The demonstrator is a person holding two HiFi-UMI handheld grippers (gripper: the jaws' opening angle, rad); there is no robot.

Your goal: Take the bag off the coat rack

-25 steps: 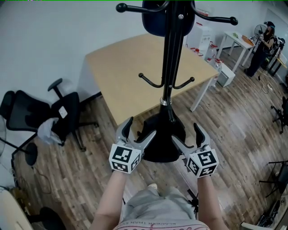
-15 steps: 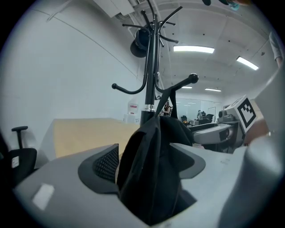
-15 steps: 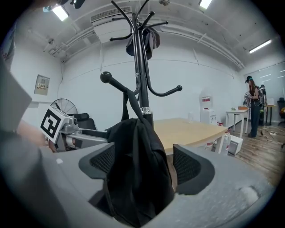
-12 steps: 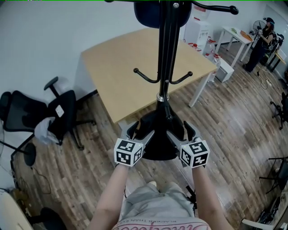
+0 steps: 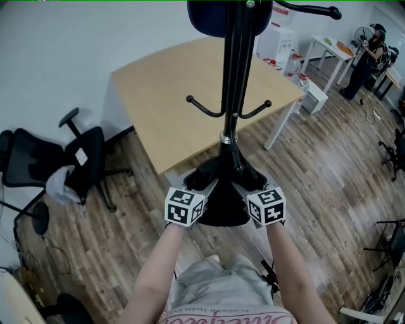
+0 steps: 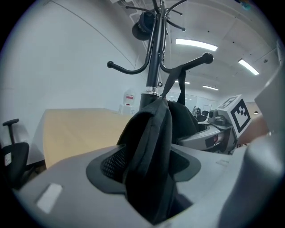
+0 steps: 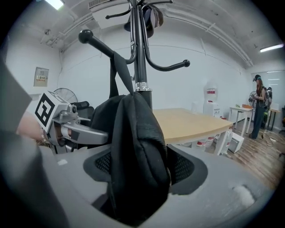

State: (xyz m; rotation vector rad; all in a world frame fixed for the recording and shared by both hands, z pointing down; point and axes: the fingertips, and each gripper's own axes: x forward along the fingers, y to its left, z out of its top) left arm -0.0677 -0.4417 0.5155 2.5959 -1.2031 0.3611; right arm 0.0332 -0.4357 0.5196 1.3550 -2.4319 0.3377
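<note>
A black bag [image 5: 221, 197] hangs low on the black coat rack [image 5: 235, 82]. In the left gripper view its strap [image 6: 181, 91] runs up to a lower hook [image 6: 196, 62]. My left gripper [image 5: 204, 186] is at the bag's left side and my right gripper [image 5: 245, 186] at its right side. Both jaws have just been closing. In the left gripper view a padded fold of the bag [image 6: 151, 147] sits pinched in the left gripper [image 6: 149, 176]. The right gripper [image 7: 138, 176] likewise squeezes a fold of the bag [image 7: 133, 142].
A tan table [image 5: 171, 95] stands right behind the rack. A black office chair [image 5: 69, 161] is at the left. White tables [image 5: 332, 57] and a person [image 5: 373, 60] are far right. A dark item [image 5: 228, 16] hangs at the rack's top.
Both grippers have sunk and drawn inward against the bag's two sides. Their jaws, wide apart a second ago, have narrowed onto the bag's fabric.
</note>
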